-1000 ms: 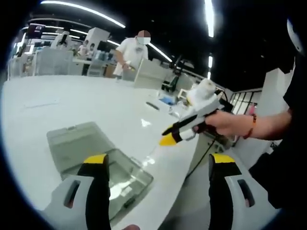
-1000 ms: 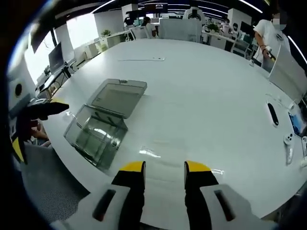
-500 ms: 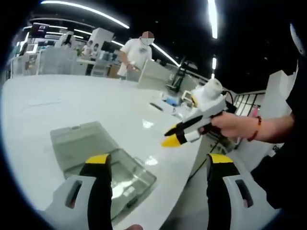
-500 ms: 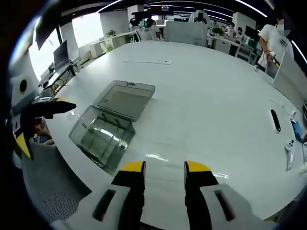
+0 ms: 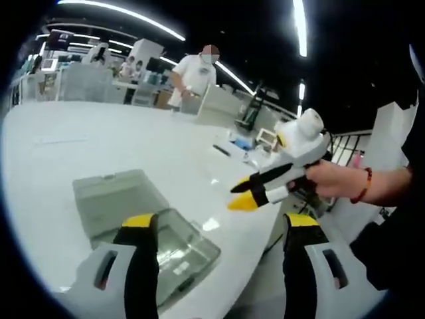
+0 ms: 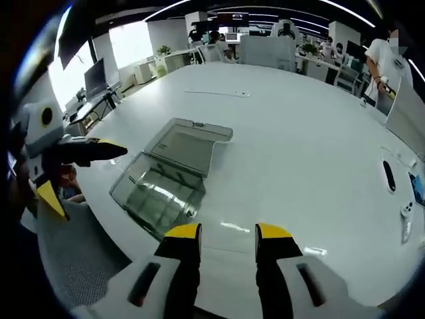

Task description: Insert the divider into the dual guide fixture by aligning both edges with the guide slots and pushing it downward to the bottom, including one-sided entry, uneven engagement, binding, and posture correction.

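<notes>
The clear fixture [image 6: 169, 179] was seen lying opened near the worktop [image 6: 299, 153] edge. Left tongs [image 5: 216, 229] were spread above it, right tongs [image 6: 228, 234] slightly parted beside it, both empty. No divider was discerned; approach was judged underway, with grasping of the divider required next.

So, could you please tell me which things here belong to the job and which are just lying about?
Job:
clear open box
left claw
right claw

Lying about:
black remote
white controller
long thin strip far across the white table
</notes>
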The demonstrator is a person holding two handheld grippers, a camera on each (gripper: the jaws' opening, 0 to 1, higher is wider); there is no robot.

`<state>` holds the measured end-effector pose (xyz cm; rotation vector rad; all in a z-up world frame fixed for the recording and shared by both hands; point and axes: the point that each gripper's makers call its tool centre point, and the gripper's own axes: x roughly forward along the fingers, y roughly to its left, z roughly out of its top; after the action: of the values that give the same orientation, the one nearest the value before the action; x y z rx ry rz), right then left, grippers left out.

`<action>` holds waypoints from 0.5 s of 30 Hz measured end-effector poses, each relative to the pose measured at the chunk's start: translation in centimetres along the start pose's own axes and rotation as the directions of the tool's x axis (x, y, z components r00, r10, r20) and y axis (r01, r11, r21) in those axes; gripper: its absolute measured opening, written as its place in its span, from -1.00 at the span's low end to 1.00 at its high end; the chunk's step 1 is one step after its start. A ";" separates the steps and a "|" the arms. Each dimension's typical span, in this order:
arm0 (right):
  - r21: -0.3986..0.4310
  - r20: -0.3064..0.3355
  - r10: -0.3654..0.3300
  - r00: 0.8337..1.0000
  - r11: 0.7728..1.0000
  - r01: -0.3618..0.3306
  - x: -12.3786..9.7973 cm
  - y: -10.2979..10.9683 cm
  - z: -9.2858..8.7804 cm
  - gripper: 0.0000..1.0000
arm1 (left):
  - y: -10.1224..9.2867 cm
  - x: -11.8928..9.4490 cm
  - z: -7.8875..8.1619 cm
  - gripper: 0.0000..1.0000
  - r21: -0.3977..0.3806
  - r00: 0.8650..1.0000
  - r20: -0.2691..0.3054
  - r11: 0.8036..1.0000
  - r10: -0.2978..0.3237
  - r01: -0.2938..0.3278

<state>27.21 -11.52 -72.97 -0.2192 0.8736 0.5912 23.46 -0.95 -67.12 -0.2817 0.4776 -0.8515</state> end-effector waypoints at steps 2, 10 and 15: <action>-0.010 -0.003 0.006 1.000 1.000 -0.006 -0.1 0.4 -0.1 -0.44 | -0.1 0.0 -0.1 0.37 -0.002 1.000 -0.001 1.000 -0.005 0.005; -0.027 0.004 0.023 1.000 0.999 -0.023 -0.3 1.3 0.1 -0.44 | -0.5 0.5 -0.5 0.34 0.007 1.000 -0.006 1.000 -0.014 0.015; -0.037 0.015 0.031 0.999 0.999 -0.030 -0.6 1.8 0.5 -0.44 | -0.4 1.0 -0.1 0.22 -0.052 1.000 0.016 0.998 -0.022 0.023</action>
<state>26.18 -10.09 -72.07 -0.2342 0.8527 0.6372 23.68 -2.00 -67.36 -0.3423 0.4836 -0.8589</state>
